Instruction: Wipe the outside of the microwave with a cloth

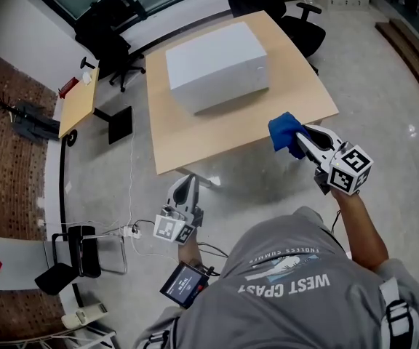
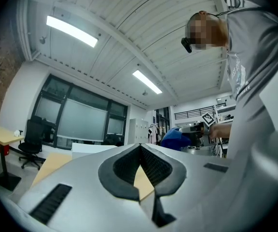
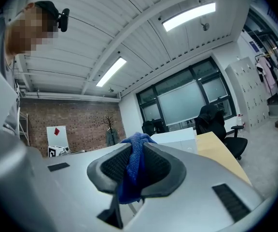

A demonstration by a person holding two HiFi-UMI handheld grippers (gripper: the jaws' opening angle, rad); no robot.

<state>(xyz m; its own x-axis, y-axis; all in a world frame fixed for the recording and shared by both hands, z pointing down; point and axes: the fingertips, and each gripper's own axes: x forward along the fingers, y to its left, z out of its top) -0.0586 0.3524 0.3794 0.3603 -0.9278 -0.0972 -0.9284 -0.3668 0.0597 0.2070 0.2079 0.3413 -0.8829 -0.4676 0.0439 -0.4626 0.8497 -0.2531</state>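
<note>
While the person stands at the lower edge of the head view, the white microwave [image 1: 217, 64] sits closed on the wooden table [image 1: 195, 140] in the upper middle of the frame, and nothing touches it. The right gripper [image 1: 302, 141], at the right of that view near the table's corner, has its jaws clenched on a blue cloth [image 1: 284, 133]. In the right gripper view the cloth [image 3: 132, 170] is pinched between the two dark pads and a fold of it stands up above them. The left gripper [image 1: 183, 187] is lower, in front of the table's near edge, and its jaws are pressed together with nothing between them, as the left gripper view shows.

It seems that the wiping itself has not begun. The step in hand is the approach, with the cloth ready but well apart from the microwave. The next move probably calls for bringing the right gripper over the table until the cloth lies flat on one outer face, perhaps the top or the near side, and then rubbing with light pressure. The left gripper could steady the microwave so that it does not slide.
</note>
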